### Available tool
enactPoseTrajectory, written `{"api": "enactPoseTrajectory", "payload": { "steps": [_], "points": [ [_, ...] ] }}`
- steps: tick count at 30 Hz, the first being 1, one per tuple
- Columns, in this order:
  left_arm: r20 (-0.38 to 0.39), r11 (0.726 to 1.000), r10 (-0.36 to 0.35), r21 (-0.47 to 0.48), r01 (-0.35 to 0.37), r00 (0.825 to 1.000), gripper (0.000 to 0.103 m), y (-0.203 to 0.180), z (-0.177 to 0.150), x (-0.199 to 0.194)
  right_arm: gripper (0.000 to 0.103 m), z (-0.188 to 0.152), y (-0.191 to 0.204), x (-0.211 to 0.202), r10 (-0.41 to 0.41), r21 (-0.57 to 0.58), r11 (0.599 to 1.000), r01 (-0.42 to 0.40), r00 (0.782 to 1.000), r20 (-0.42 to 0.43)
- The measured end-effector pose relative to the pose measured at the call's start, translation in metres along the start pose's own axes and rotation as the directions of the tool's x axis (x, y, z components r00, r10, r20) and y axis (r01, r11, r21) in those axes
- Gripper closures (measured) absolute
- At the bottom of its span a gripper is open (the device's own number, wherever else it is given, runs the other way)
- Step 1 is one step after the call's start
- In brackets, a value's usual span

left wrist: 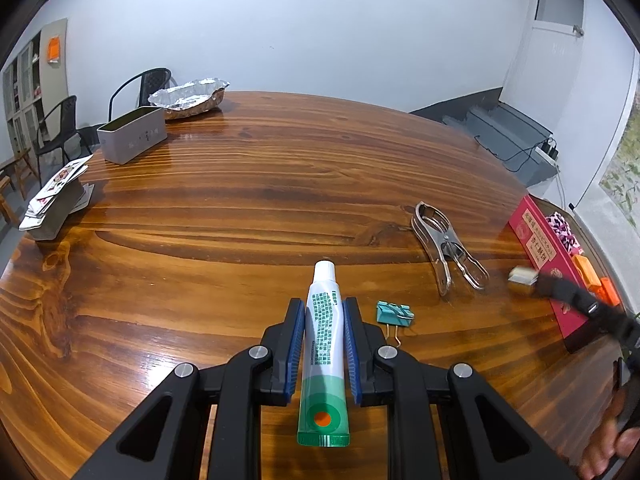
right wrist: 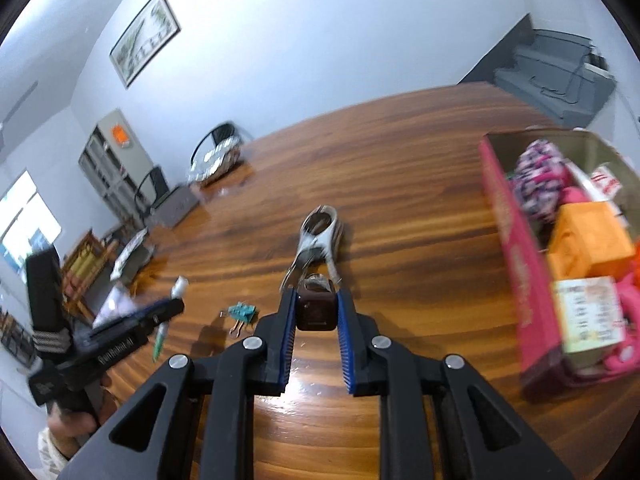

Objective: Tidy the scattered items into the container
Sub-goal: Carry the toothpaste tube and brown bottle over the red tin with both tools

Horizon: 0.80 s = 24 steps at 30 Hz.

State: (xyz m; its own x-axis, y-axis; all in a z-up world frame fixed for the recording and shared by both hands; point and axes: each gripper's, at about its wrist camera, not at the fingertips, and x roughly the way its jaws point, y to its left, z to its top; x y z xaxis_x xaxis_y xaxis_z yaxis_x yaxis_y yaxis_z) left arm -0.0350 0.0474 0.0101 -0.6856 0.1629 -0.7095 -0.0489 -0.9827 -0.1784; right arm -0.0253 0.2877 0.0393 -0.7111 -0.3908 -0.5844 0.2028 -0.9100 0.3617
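Gripping a tube (left wrist: 325, 350) lengthwise, the left gripper (left wrist: 323, 312) angles down over the table (left wrist: 240, 200), jaws clamped on its sides. Right gripper (right wrist: 317, 304) is pinched tight on a small dark block (right wrist: 316, 314), lifted above the wood. Only its view shows inside the red box (right wrist: 516, 264): already crowded. Clamp (left wrist: 446, 248) and binder clip (left wrist: 394, 314) lie loose between the grippers; bare wood beyond.

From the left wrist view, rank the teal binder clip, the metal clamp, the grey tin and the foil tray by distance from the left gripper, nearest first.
1. Teal binder clip, just right of the left gripper.
2. Metal clamp, farther right, mid-table.
3. Grey tin, far left.
4. Foil tray, behind the tin, at the table's far edge.
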Motion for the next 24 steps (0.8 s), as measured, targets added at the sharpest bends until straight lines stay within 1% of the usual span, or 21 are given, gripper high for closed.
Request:
{"api": "enactPoseTrajectory", "payload": {
  "steps": [2, 5, 8, 12, 15, 19, 22, 24],
  "points": [
    [-0.005, 1.000, -0.003, 0.007, 0.003, 1.000, 0.082, -0.004, -0.001, 0.001, 0.081, 0.004, -0.009, -0.016, -0.037, 0.019, 0.999, 0.036, 0.998, 0.051],
    [-0.010, 1.000, -0.011, 0.009, 0.011, 1.000, 0.082, -0.008, -0.001, 0.001, 0.081, 0.009, -0.025, -0.040, -0.103, 0.051, 0.994, 0.097, 0.988, 0.119],
    [-0.009, 1.000, -0.017, 0.009, 0.018, 1.000, 0.082, -0.013, -0.001, 0.000, 0.081, 0.011, -0.043, -0.062, -0.165, 0.088, 0.984, 0.152, 0.972, 0.167],
    [-0.005, 0.999, -0.031, 0.026, 0.031, 1.000, 0.082, -0.027, -0.001, -0.003, 0.081, 0.009, -0.064, -0.087, -0.253, 0.124, 0.965, 0.231, 0.944, 0.213],
    [-0.006, 0.998, -0.046, 0.050, 0.046, 0.999, 0.082, -0.043, 0.000, -0.005, 0.081, 0.007, -0.082, -0.102, -0.310, 0.159, 0.947, 0.278, 0.922, 0.234],
    [-0.004, 0.994, -0.068, 0.089, 0.068, 0.998, 0.082, -0.068, 0.002, -0.010, 0.081, 0.002, -0.097, -0.109, -0.377, 0.178, 0.923, 0.341, 0.894, 0.241],
    [-0.004, 0.989, -0.091, 0.119, 0.090, 0.996, 0.083, -0.088, 0.005, -0.015, 0.081, -0.001, -0.108, -0.107, -0.392, 0.187, 0.916, 0.355, 0.891, 0.227],
    [-0.003, 0.984, -0.105, 0.143, 0.105, 0.994, 0.083, -0.102, 0.007, -0.017, 0.081, -0.003, -0.117, -0.105, -0.381, 0.202, 0.918, 0.340, 0.900, 0.214]
  ]
}}
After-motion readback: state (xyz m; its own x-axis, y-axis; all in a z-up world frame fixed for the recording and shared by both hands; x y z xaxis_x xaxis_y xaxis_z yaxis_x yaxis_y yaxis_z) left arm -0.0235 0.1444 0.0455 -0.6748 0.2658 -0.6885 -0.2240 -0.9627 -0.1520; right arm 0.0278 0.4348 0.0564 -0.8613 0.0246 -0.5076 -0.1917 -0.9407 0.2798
